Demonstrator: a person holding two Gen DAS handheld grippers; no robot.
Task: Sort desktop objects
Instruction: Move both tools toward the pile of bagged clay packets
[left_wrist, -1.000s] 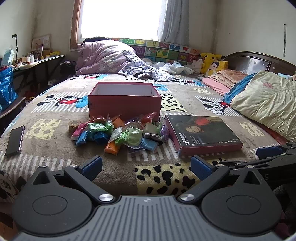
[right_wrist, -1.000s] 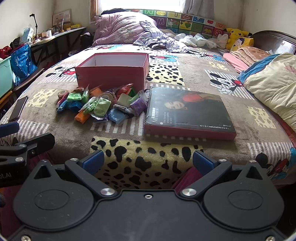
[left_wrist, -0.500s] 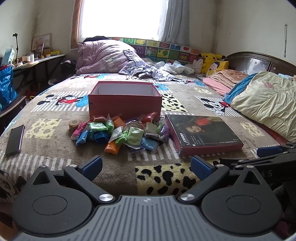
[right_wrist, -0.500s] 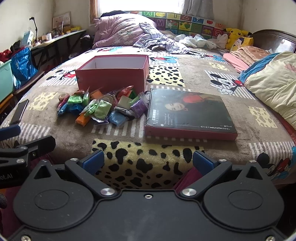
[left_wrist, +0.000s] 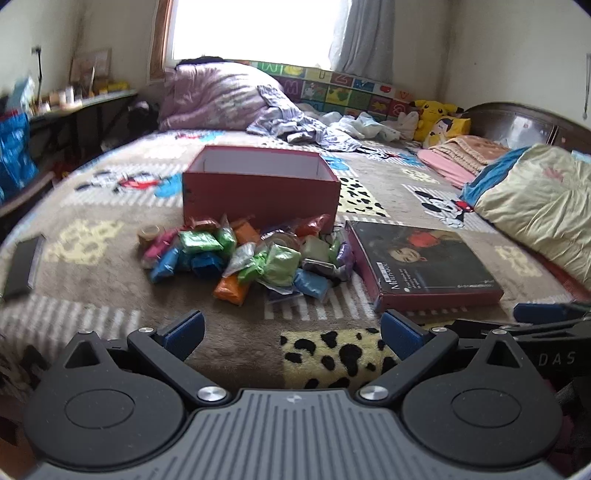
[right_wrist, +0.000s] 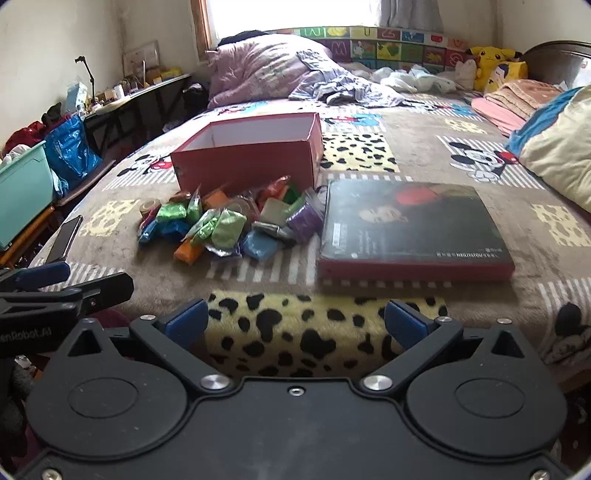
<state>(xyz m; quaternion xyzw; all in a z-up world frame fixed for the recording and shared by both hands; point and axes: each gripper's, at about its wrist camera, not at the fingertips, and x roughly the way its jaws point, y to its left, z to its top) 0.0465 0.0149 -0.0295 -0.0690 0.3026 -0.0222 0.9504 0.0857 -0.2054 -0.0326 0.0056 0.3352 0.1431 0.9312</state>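
Note:
An open red box (left_wrist: 260, 186) (right_wrist: 251, 157) stands on the bed, empty as far as I see. In front of it lies a pile of small coloured packets (left_wrist: 258, 258) (right_wrist: 229, 221), with a tape roll (left_wrist: 148, 233) at its left. A flat dark box lid with a red rim (left_wrist: 424, 266) (right_wrist: 410, 229) lies to the right of the pile. My left gripper (left_wrist: 291, 330) is open and empty, short of the pile. My right gripper (right_wrist: 295, 321) is open and empty, near the bed's front edge, short of the lid.
A phone (left_wrist: 22, 266) (right_wrist: 66, 236) lies on the bed's left edge. Pillows, folded blankets (left_wrist: 535, 199) and plush toys (left_wrist: 439, 118) fill the far and right side. A desk, blue bag (right_wrist: 70, 151) and teal bin (right_wrist: 22, 184) stand left of the bed.
Both grippers have moved forward toward the bed and the objects look closer. The right view has swung slightly left. Both grippers stay open and empty.

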